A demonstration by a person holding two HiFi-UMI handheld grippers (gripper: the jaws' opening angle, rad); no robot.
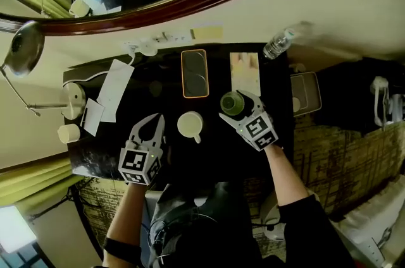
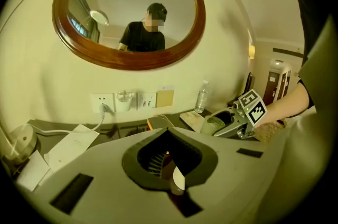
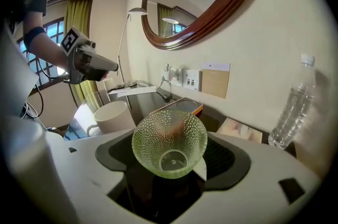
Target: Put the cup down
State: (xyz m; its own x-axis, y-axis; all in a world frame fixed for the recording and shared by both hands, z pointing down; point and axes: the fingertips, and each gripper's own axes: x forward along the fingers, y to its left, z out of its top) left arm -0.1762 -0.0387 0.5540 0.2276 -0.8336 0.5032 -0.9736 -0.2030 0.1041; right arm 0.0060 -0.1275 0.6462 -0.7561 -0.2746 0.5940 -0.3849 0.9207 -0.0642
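Observation:
A green dimpled glass cup (image 1: 234, 103) sits upright between the jaws of my right gripper (image 1: 235, 99) at the middle right of the black table (image 1: 158, 91). In the right gripper view the green cup (image 3: 170, 143) fills the gap of the right gripper (image 3: 170, 158), its sides against the pads. Whether its base rests on the table I cannot tell. A white mug (image 1: 190, 125) stands on the table just left of it, also seen in the right gripper view (image 3: 112, 117). My left gripper (image 1: 150, 124) is shut and empty, left of the mug.
Behind the cups lie an orange-rimmed dark tray (image 1: 195, 73) and a pale booklet (image 1: 245, 73). A water bottle (image 1: 278, 43) stands at the back right corner. Papers (image 1: 114, 86), a lamp base (image 1: 73, 99) and a small white cup (image 1: 68, 133) crowd the left end. Wall sockets (image 2: 124, 101) sit under a round mirror.

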